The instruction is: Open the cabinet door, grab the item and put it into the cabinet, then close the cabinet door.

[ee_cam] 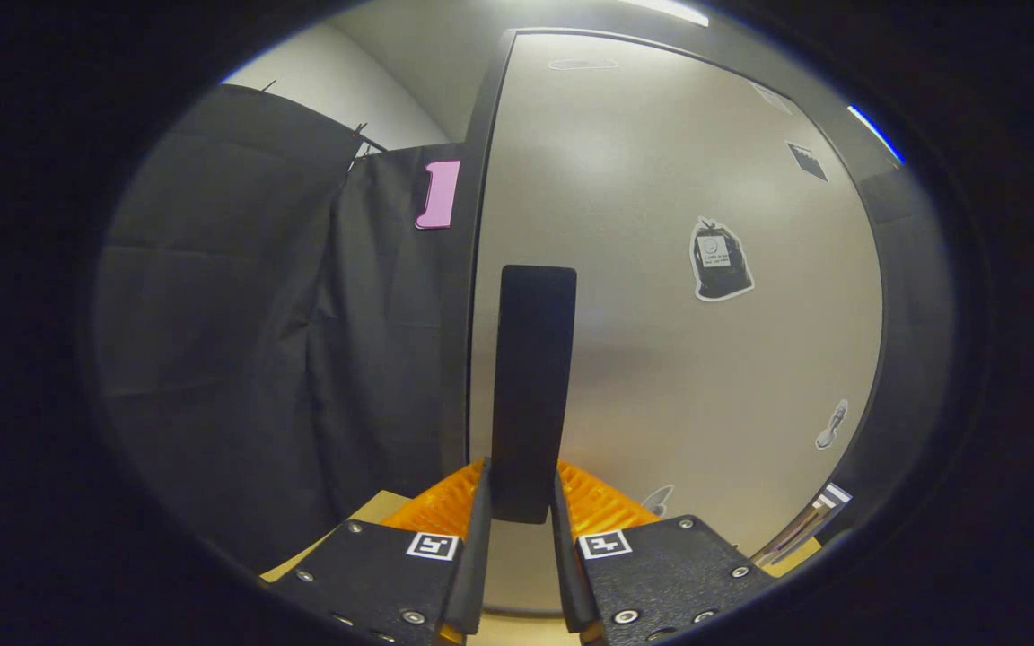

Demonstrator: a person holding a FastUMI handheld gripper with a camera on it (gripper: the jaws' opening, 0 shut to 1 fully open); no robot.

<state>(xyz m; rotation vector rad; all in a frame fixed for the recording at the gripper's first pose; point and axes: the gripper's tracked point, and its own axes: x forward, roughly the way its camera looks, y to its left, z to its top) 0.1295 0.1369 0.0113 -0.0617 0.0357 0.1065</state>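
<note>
- Gripper [521,502]: fingers nearly closed, both pressing on the lower end of the door handle [533,386].
- Door handle: dark vertical bar, long axis 12 to 6 o'clock, mounted at the door's left edge.
- Cabinet door [661,359]: pale panel in a dark frame, bearing small stickers [720,260] at 2 and 4 o'clock; print too small to make out.
- Cabinet interior: hidden behind the door; contents cannot be told.
- Black cloth [284,341]: hangs at 9 o'clock.

One cabinet door [661,296], one handle [532,377], perhaps five stickers [720,260]
</note>
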